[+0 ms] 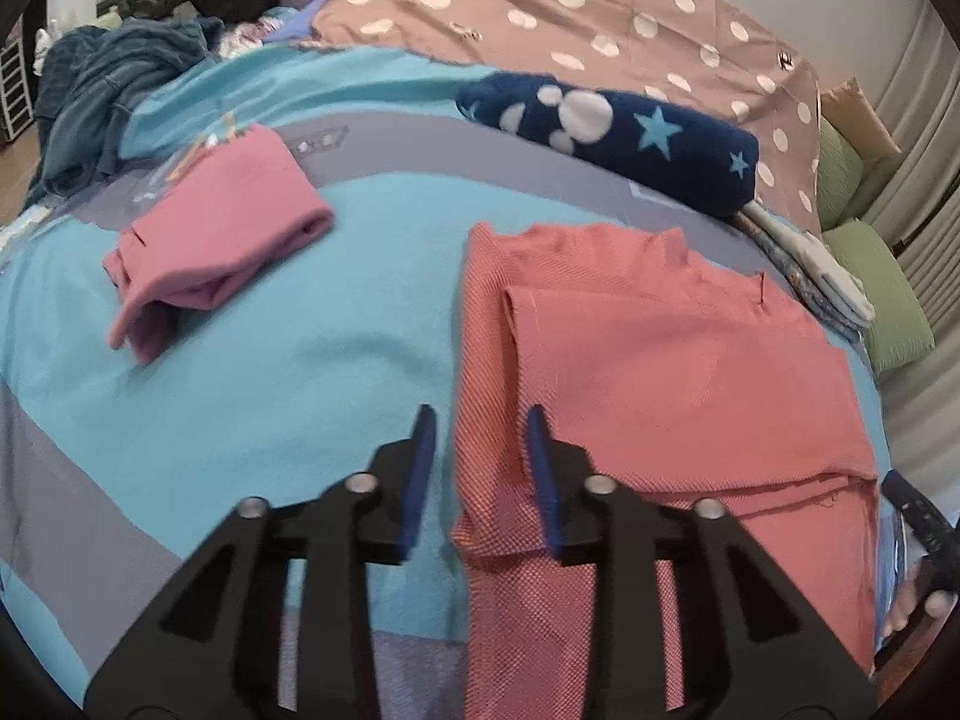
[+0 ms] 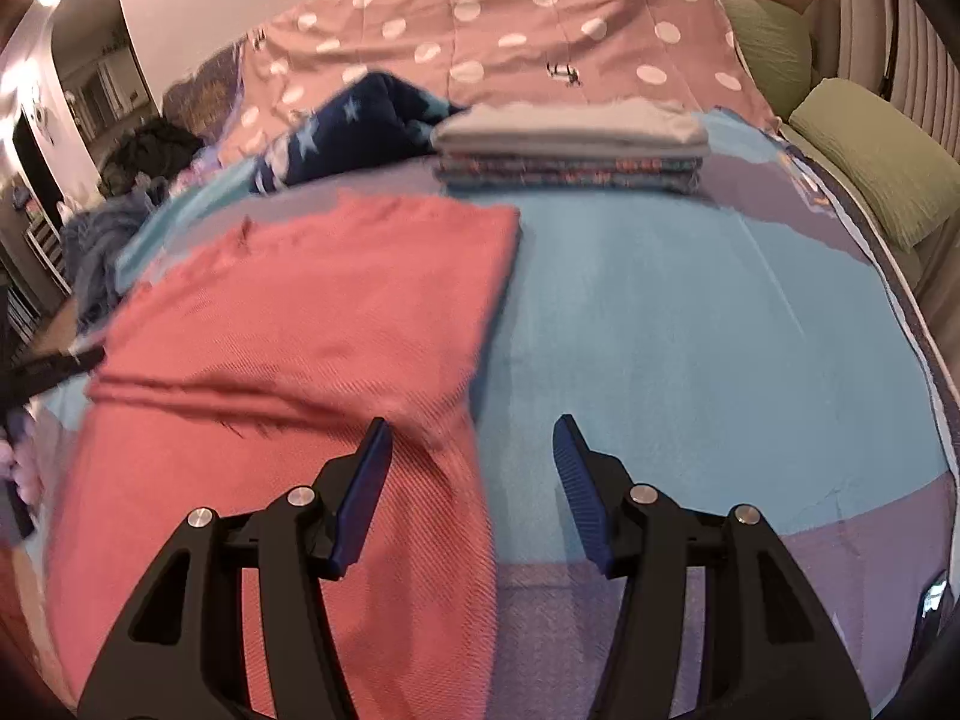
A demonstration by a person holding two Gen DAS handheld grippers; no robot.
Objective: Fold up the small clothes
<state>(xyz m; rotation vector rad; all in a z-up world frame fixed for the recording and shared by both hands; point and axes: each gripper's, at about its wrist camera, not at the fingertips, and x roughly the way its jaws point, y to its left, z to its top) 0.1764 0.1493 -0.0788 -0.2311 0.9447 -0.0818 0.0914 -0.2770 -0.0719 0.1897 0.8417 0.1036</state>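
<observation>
A coral garment [image 1: 660, 372] lies partly folded and flat on the turquoise and grey bedspread [image 1: 288, 360]. My left gripper [image 1: 481, 414] hovers open over the garment's left edge, one finger on each side of the edge, and the pads press nothing. In the right wrist view the same coral garment [image 2: 312, 312] fills the left half. My right gripper [image 2: 471, 422] stands open above its right edge, with nothing between the fingers. A folded pink garment [image 1: 222, 228] rests to the left on the bed.
A navy fleece with stars [image 1: 606, 132] lies behind the coral garment. Beside it sits a folded stack [image 2: 570, 150]. A heap of blue and dark clothes [image 1: 120, 84] occupies the far left. Green pillows [image 2: 870, 168] line the right edge, behind a pink dotted sheet [image 1: 600, 6].
</observation>
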